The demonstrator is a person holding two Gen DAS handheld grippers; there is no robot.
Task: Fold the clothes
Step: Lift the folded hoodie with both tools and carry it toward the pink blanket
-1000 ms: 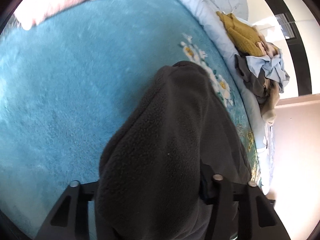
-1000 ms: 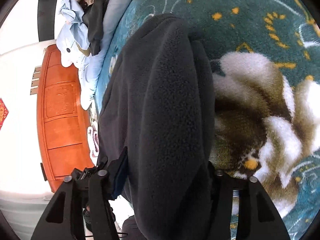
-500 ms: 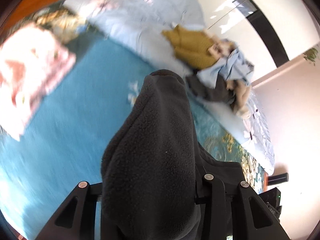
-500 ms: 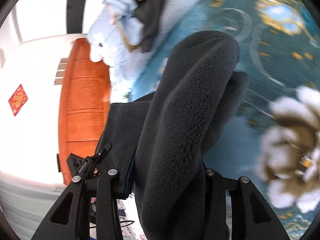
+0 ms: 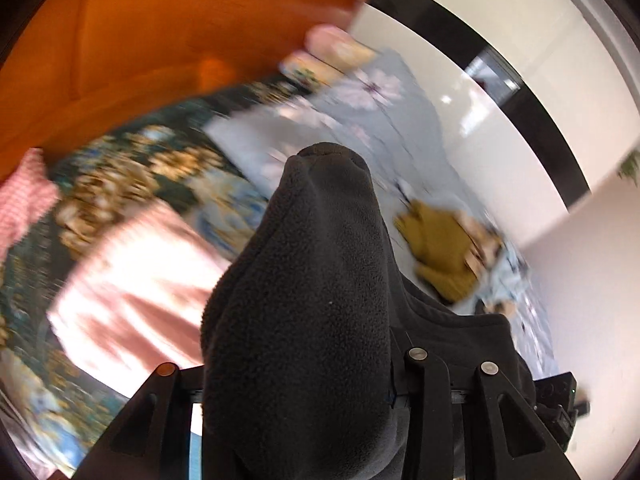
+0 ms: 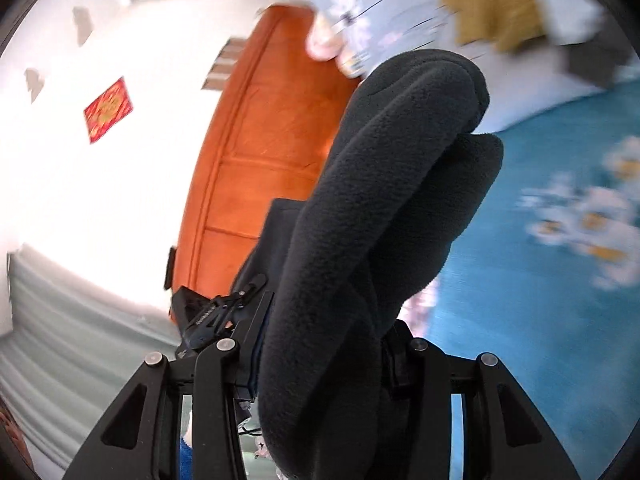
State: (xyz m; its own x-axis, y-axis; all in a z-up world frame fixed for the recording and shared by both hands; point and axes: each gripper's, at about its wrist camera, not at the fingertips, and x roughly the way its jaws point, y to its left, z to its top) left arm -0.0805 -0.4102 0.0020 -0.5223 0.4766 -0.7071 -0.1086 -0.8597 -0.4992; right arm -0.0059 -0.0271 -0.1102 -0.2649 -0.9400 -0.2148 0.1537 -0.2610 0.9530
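1. Left gripper (image 5: 292, 376) is clamped on a thick bunch of the dark grey fleece (image 5: 304, 288), held up off the bed (image 5: 384, 120).
2. Right gripper (image 6: 320, 354) has the same fleece pinched, bulging toward 12 o'clock.
3. Mustard sweater (image 5: 440, 248) lies at 3 o'clock, pretty blurry.

The bed (image 5: 132, 184) carries a teal blanket (image 6: 520, 240) with a flower pattern, blurred in both views. On it lies a folded pink garment (image 5: 136, 288), towards the wooden headboard (image 5: 160, 40). A pale blue floral quilt (image 5: 360, 120) lies along the bed's far edge. On the quilt sits a mustard-yellow garment (image 5: 440, 248), with a heap of light blue clothes (image 5: 508, 280) touching it. A pink checked cloth (image 5: 24, 196) lies at the headboard corner.
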